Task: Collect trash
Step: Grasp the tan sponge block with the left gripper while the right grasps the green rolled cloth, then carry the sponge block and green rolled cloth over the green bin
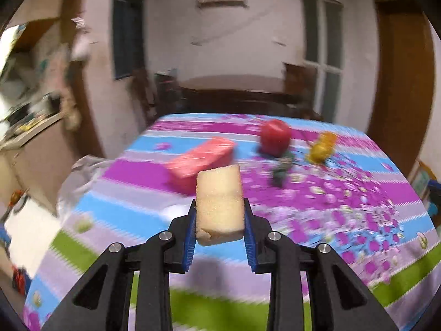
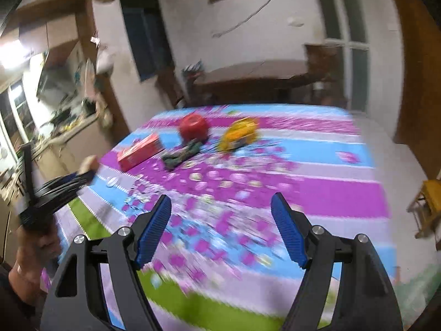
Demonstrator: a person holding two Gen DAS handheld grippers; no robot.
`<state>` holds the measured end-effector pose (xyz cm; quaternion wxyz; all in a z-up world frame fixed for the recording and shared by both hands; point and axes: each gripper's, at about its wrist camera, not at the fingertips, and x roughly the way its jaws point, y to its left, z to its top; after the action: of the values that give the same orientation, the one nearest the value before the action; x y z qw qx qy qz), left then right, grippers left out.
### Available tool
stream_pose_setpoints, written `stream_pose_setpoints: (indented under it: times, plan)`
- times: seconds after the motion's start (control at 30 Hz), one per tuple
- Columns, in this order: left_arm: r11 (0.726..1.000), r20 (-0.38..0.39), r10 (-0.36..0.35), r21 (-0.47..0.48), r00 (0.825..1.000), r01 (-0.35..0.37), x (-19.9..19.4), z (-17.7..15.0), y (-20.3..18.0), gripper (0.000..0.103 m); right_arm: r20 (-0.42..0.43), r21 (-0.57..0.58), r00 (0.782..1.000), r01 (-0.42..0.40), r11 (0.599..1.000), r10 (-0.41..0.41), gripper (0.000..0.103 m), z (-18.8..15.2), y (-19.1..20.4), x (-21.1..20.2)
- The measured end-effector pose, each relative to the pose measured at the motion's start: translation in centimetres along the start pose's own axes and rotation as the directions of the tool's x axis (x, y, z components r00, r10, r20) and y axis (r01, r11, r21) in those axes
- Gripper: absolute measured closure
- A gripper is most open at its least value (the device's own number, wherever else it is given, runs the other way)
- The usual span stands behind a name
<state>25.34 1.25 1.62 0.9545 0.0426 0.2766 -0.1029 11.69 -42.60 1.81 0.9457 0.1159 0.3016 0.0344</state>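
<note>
My left gripper is shut on a beige sponge block and holds it above the table's near left part; it also shows in the right wrist view, with the sponge at its tip. My right gripper is open and empty above the table's front middle. On the patterned tablecloth lie a red box, a red round object, a yellow wrapper and a dark green crumpled piece. Both views are motion-blurred.
A white cloth or bag hangs off the table's left edge. A counter with clutter stands to the left. A dark wooden table stands behind. A yellow stool is at the right.
</note>
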Motion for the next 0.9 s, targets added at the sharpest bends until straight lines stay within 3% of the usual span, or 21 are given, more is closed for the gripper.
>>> stream_pose_setpoints:
  times: [0.1, 0.2, 0.33, 0.43, 0.47, 0.5, 0.6, 0.7, 0.83, 0.9]
  plan:
    - [0.997, 0.018, 0.047, -0.067, 0.999, -0.045, -1.8, -1.1, 3.4, 0.072, -0.077, 0.002, 0.997, -0.005, 1.0, 0.005, 0.031, 2.1, 3.4, 6.3]
    - [0.995, 0.035, 0.067, -0.072, 0.997, -0.064, -3.1, -2.2, 5.0, 0.072, -0.143, 0.043, 0.99, 0.012, 0.999, -0.006, 0.031, 4.1, 6.6, 12.5]
    - [0.996, 0.052, 0.065, -0.06, 0.996, -0.062, -3.9, -3.2, 6.3, 0.072, -0.227, 0.081, 0.967, 0.14, 0.987, -0.119, 0.032, 5.9, 9.5, 19.4]
    - [0.996, 0.053, 0.056, -0.078, 0.997, -0.052, -4.3, -3.8, 7.5, 0.072, -0.268, 0.071, 0.946, 0.21, 0.975, -0.184, 0.032, 6.4, 10.5, 22.3]
    - [0.995, 0.051, 0.05, -0.084, 0.997, -0.046, -4.7, -4.0, 7.9, 0.072, -0.284, 0.069, 0.937, 0.233, 0.97, -0.205, 0.042, 6.4, 10.8, 23.2]
    - [0.995, 0.048, 0.046, -0.091, 0.998, -0.041, -4.8, -4.2, 8.3, 0.072, -0.291, 0.069, 0.933, 0.24, 0.968, -0.211, 0.058, 6.4, 10.9, 23.5]
    - [0.995, 0.054, 0.036, -0.094, 0.998, -0.031, -5.4, -4.4, 9.0, 0.072, -0.308, 0.042, 0.916, 0.282, 0.958, -0.257, 0.073, 5.8, 11.4, 24.3]
    - [0.996, 0.065, 0.026, -0.086, 0.998, -0.02, -5.9, -4.3, 8.9, 0.072, -0.291, 0.027, 0.928, 0.252, 0.967, -0.233, 0.089, 5.3, 11.5, 23.4]
    - [0.998, 0.067, -0.027, -0.06, 0.997, 0.031, -6.3, -3.9, 7.4, 0.072, -0.211, 0.015, 0.973, 0.102, 0.995, -0.097, 0.09, 3.8, 11.8, 17.2]
    - [0.996, 0.051, -0.069, -0.047, 0.996, 0.071, -6.1, -3.7, 6.3, 0.072, -0.182, 0.016, 0.982, 0.051, 0.999, -0.047, 0.09, 2.9, 11.7, 14.0]
